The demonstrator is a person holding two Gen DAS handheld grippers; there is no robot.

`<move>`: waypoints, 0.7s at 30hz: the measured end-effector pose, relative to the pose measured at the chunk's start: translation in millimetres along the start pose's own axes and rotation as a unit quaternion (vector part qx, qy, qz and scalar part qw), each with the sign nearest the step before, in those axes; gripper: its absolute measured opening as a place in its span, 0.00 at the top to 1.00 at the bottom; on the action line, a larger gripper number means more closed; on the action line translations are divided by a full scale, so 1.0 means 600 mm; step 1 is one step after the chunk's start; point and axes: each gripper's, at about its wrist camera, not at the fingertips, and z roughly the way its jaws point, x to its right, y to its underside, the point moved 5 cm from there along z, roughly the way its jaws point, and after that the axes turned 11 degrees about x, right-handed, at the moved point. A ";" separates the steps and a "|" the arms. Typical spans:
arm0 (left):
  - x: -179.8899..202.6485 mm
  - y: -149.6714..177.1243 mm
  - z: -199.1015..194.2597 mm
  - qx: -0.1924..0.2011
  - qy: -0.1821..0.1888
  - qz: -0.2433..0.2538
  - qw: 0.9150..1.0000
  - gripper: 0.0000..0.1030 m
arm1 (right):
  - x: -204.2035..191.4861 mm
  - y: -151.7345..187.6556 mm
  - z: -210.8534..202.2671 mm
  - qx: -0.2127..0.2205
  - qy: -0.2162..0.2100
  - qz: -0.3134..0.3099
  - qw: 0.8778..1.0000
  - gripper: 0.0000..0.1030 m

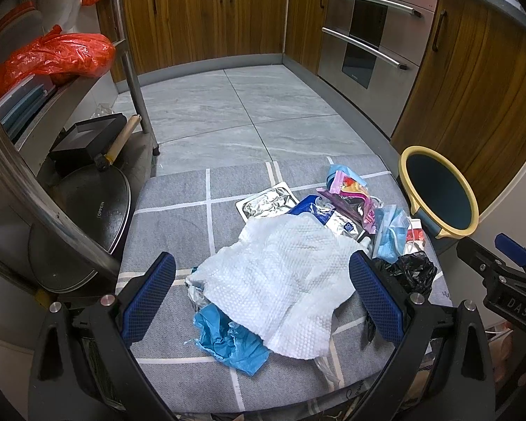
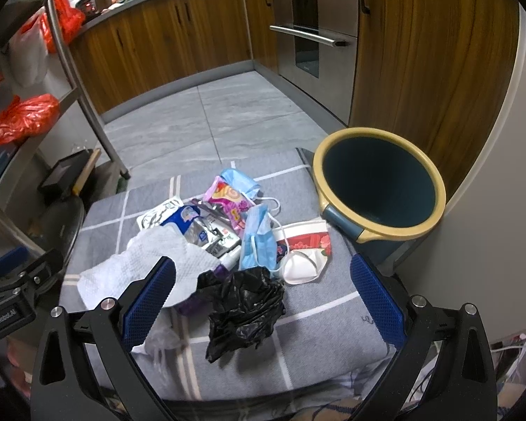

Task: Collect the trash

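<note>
Teal plastic, rimmed in pale yellow, is forming the waste bin [image 2: 380, 189], which is standing at the 2 o'clock corner of the grey checked cushion [image 2: 319, 301] in the right wrist view, and its dark inside is showing no trash. All the trash is lying on the cushion. A white textured paper towel [image 1: 280, 280] is spreading over the middle of the pile in the left wrist view, covering part of a crumpled blue glove [image 1: 228, 340] at its 7 o'clock edge. A silver foil wrapper [image 1: 266, 203] is lying at the towel's 12 o'clock, a pink snack wrapper [image 1: 347, 189] at 1 o'clock, and a blue face mask [image 1: 391, 235] at 2 o'clock. A crumpled black plastic bag [image 2: 243, 308] is sitting at the near middle of the right wrist view, with a white mask [image 2: 303, 266] and a red-and-white packet [image 2: 305, 240] at its 1 o'clock, near the bin.

Both tools are hovering above the pile, tilted downward. The left tongs [image 1: 263, 298] are standing wide apart, their blue pads [image 1: 147, 301] straddling the paper towel without clamping anything. The right tongs [image 2: 263, 298] are likewise spread wide, the black bag lying between the pads with nothing gripped; the left pad [image 2: 149, 301] is overlapping the towel's edge in the view.
</note>
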 end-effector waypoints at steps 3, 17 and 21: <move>0.000 0.001 0.000 0.000 0.000 0.000 1.000 0.05 | 0.000 0.001 0.000 0.000 0.000 0.000 1.000 0.04; 0.002 0.003 0.000 -0.001 0.001 -0.001 1.000 0.05 | -0.001 0.003 0.000 0.000 0.000 -0.001 1.000 0.04; 0.004 0.006 0.000 -0.002 0.001 -0.001 1.000 0.05 | -0.001 0.003 0.000 0.000 0.001 0.000 1.000 0.04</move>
